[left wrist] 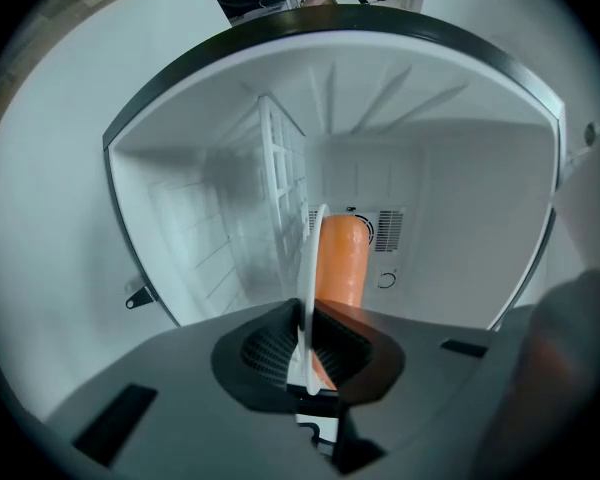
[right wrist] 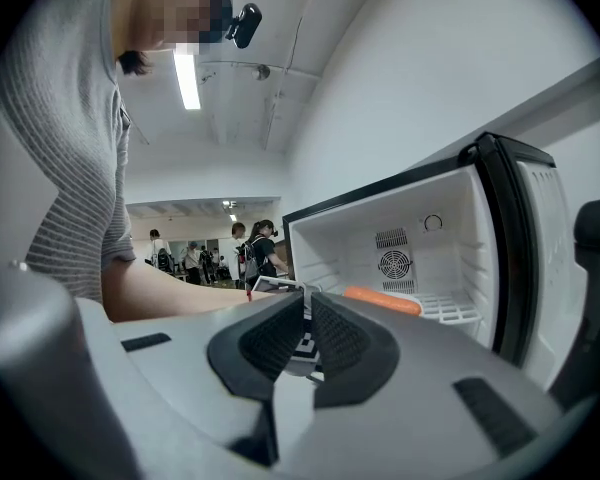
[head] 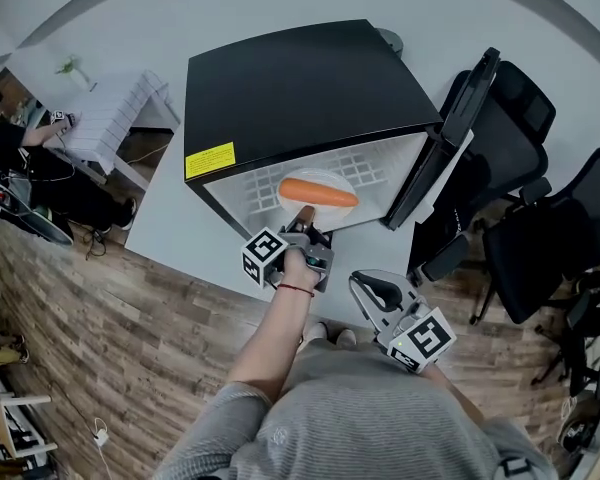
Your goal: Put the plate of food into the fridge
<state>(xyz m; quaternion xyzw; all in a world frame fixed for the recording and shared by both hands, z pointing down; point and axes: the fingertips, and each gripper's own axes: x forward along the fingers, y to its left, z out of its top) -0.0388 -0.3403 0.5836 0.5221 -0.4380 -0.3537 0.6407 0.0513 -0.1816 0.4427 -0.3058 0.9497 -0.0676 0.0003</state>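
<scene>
**A:** Where do we stand, starting from our left?

**B:** Our left tongs (head: 303,224) are clenched on the near rim of the plate (head: 325,179), which carries 1 carrot (head: 318,193). The plate lies at 12 o'clock from them, inside the mouth of the fridge (head: 300,88) and over its wire shelf (head: 375,166). We cannot tell whether it touches the shelf.

**A:** So which step is this?

**B:** We judge it the placing step, close to the end: the plate is in the fridge but not let go.

**A:** And further right?

**B:** The door (head: 450,138) stands open at 3 o'clock of the opening. Our right tongs (head: 372,290) hang at 4 o'clock from the left ones, closed on nothing, above the edge of the desk (head: 170,218).

**A:** What does the next move call for?

**B:** We must keep the plate level so the carrot does not roll and settle it flat on the shelf. Then we free the rim and draw back toward 6 o'clock, clear of the door.
</scene>
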